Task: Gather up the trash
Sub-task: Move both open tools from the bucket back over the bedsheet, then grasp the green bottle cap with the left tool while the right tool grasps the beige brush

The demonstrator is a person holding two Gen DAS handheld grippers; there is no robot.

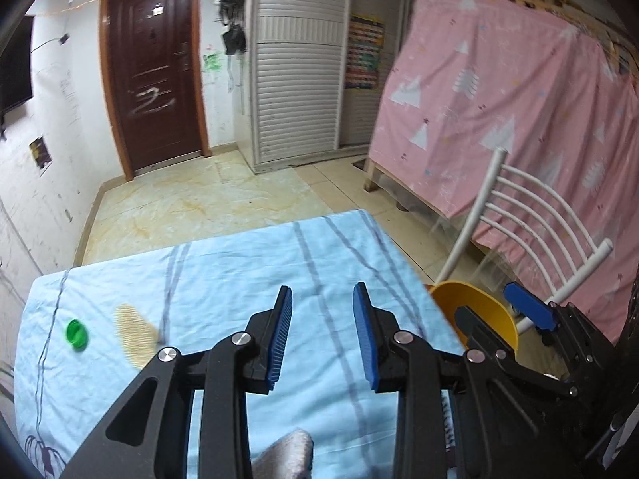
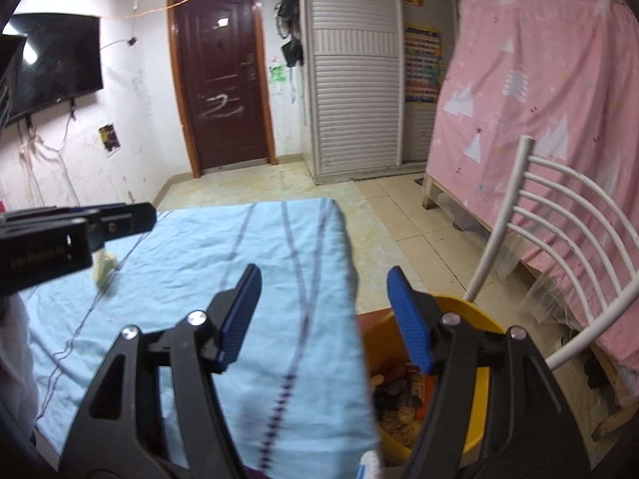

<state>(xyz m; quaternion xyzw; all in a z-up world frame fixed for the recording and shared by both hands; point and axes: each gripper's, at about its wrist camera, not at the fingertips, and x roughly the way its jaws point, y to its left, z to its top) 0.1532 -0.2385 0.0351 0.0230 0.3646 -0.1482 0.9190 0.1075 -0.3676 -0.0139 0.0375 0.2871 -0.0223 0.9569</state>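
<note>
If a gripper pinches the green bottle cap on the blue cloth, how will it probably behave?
The green bottle cap looks small, round and hard, so it is probably light and stiff. It may slip or roll if pinched off-centre. The soft blue cloth should slow any rolling.

Counter cloth: light blue with dark stripes. Bottle cap near its left edge: green. Bin off its right edge: yellow. Fingers: blue pads on black frames. Chair: white. Drape: pink, white tree pattern. Door: dark brown.
</note>
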